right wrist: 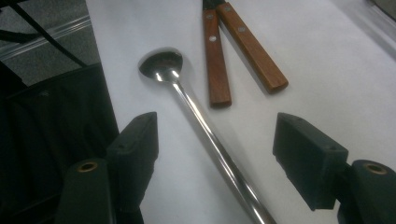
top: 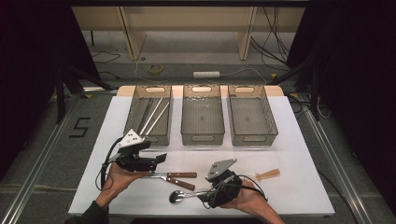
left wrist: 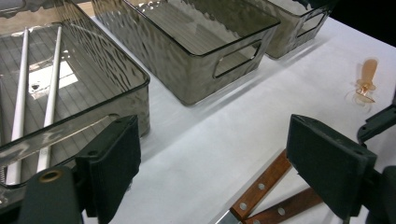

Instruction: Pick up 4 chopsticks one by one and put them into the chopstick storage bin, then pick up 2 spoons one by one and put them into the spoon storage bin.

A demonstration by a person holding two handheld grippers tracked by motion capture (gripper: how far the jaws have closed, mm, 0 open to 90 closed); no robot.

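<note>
We have the right gripper wide, straddling the metal spoon, which lies centre frame on the worktop; we'd lower, centre the handle, then close. Left gripper wide, empty, above the wooden-handled knives, lower right.

Left hand-held gripper: jaws wide apart, nothing between, near left. Right hand-held gripper: jaws apart, near centre.
</note>
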